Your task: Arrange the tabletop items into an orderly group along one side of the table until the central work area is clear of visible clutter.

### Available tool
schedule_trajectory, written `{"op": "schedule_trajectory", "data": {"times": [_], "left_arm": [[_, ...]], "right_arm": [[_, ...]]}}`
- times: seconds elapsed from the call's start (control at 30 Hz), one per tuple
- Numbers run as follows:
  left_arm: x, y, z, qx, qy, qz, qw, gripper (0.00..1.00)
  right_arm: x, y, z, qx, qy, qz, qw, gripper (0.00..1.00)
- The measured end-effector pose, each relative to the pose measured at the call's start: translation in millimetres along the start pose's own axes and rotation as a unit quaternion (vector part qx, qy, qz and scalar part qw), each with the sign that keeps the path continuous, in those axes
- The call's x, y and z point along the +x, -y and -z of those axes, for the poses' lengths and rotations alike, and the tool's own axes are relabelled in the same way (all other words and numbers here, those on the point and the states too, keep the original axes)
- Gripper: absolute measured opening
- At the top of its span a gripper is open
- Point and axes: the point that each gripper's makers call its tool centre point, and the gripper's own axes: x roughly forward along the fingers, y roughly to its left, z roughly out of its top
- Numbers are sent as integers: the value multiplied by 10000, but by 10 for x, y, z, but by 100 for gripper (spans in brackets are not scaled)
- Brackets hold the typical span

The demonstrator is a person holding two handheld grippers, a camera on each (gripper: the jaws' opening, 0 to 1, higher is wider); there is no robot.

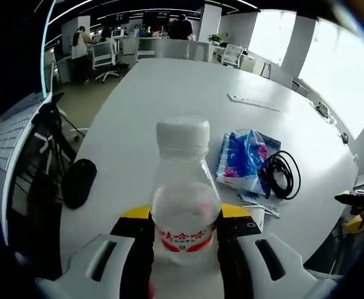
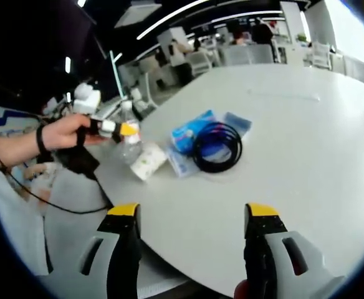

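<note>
Left gripper view: the left gripper [image 1: 183, 232] is clamped on a clear plastic water bottle [image 1: 183, 199] with a white cap and red label, its 2 yellow-tipped jaws pressing the bottle's lower body from either side; the bottle stands upright, near the edge of the white table [image 1: 169, 87]. On the table to the bottle's right lies a blue tissue pack [image 1: 244, 159], with a coiled black cable [image 1: 282, 174] touching its right side and a small white cup [image 1: 255, 216] just below it. A black mouse [image 1: 79, 180] lies at the table's left edge. A flat white strip [image 1: 252, 101] lies farther back, well apart from the rest. Right gripper view: the right gripper [image 2: 193, 249] is spread wide with nothing between its 2 jaws, held over the table's near edge. Across the table, a person's hand [image 2: 63, 134] holds the left gripper on the bottle at the far-left edge; the white cup lies on its side just beside it, then the tissue pack with the black cable partly on top.
</note>
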Motion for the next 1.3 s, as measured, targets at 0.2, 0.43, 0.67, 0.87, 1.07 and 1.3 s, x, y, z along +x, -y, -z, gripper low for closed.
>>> {"op": "schedule_trajectory", "data": {"times": [0.2,0.43,0.67,0.87,1.07,1.3], "left_arm": [[-65,20,96,112,9,3,9999,38],[-108,39,183,276,49,-47,9996,38],[-161,70,270,527,141,-179,9984,38],[-196,72,315,544,247,-224,9980,38],[-202,81,309,567,348,-270,9974,38],[-200,69,291,450,445,-332,9974,39]], "right_arm": [[-23,17,15,32,35,23,10000,66],[-34,6,64,56,16,15,10000,66],[-50,-7,95,74,17,11,10000,66],[-60,-3,135,84,-23,15,10000,66],[-45,-24,113,72,-16,-1,10000,66],[-35,-51,115,49,-30,-22,10000,66]]}}
